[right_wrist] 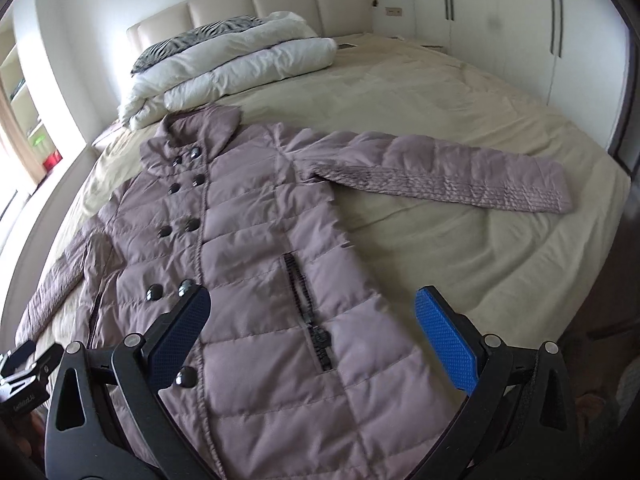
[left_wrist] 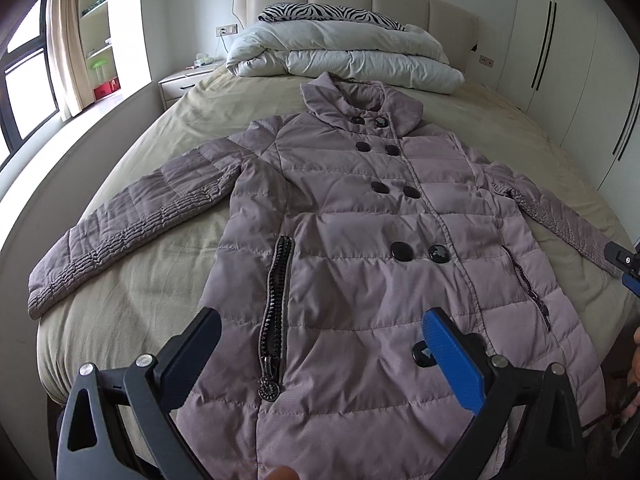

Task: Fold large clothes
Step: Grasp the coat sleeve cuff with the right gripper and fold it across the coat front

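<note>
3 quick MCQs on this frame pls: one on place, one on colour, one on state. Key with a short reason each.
1. Where does the coat lie?
A. on the bed, front up
B. on the floor
C. on a hanger on the wardrobe

2. What colour are the coat's buttons?
A. white
B. black
C. gold

3. How do the left tongs and right tongs stand?
A. both shut on the hem
B. left shut on a sleeve, right open
C. both open, holding nothing

Key: 1 A, the coat is spread flat on the bed with its buttoned front showing and sleeves out to the sides. 2 B, the glossy buttons are dark against the mauve fabric. 3 C, each wrist view shows a wide gap between the fingers with no fabric pinched.
</note>
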`<state>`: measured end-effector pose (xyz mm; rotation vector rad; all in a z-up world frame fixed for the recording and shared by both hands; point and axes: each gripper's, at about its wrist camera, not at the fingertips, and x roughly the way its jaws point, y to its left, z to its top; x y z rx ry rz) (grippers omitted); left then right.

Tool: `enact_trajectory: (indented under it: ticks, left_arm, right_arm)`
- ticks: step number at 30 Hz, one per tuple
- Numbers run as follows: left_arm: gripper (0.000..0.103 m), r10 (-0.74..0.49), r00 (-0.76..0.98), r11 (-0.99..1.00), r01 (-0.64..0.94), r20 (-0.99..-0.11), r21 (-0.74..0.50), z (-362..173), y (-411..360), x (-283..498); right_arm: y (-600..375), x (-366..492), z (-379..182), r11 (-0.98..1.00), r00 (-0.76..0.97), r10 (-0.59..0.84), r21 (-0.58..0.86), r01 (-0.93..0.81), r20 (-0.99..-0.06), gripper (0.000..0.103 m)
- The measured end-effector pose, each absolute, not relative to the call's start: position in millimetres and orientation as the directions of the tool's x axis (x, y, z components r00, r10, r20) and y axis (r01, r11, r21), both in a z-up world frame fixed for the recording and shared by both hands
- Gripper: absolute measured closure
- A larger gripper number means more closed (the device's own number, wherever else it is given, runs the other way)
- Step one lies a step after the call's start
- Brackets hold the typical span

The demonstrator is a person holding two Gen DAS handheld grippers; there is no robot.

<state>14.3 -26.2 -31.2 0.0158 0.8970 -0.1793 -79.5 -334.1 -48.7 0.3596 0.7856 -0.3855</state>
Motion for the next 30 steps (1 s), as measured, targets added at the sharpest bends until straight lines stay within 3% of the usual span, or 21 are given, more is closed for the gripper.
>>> enact_trajectory:
  ticks: [5, 12, 16, 19, 26, 28, 30]
  left_arm:
    - [0.0, -0.378, 0.516, 0.925, 0.18, -0.769, -0.334, -43.6, -22.1, 35.8]
    - [0.0, -0.383, 0.485, 0.924, 0.205, -0.786, -0.323, -53.2, -40.6, 46.7]
    - [0.0, -0.411, 0.476, 0.911, 0.179, -0.777, -0.372, -54.7, -36.2, 53.4]
    - [0.0, -0.406, 0.479, 0.914, 0.189, -0.778, -0.36, -56.1, -38.8, 57.0]
    - [0.0, -0.454, 0.443, 0.891, 0.217, -0.773, -0.399, -63.7, -53.8, 58.3]
    - [0.0, -0.466, 0.444, 0.885, 0.227, -0.766, -0.406, -62.8, -56.5, 56.9]
    - [0.002, -0.475, 0.441, 0.88, 0.232, -0.761, -0.415, -62.3, -56.7, 56.2]
  right_arm:
    - [-495.6, -139.2, -78.4, 0.599, 0.733, -0.146, 0.53, 0.6, -0.665, 0.0]
    - [-683.7, -217.3, -127.3, 0.269, 0.848, -0.219, 0.805, 0.528, -0.483, 0.0]
    - [-733.3, -238.3, -154.0, 0.169, 0.83, -0.246, 0.821, 0.545, -0.5, 0.001]
    - [-767.8, -243.6, -171.4, 0.158, 0.856, -0.182, 0.845, 0.511, -0.484, 0.01]
    - [-806.3, -236.2, -160.7, 0.214, 0.839, -0.163, 0.812, 0.543, -0.519, 0.02]
    - [-808.1, -229.8, -150.4, 0.255, 0.83, -0.157, 0.79, 0.557, -0.535, 0.03]
    - [-800.8, -211.9, -145.2, 0.301, 0.809, -0.141, 0.754, 0.584, -0.57, 0.062]
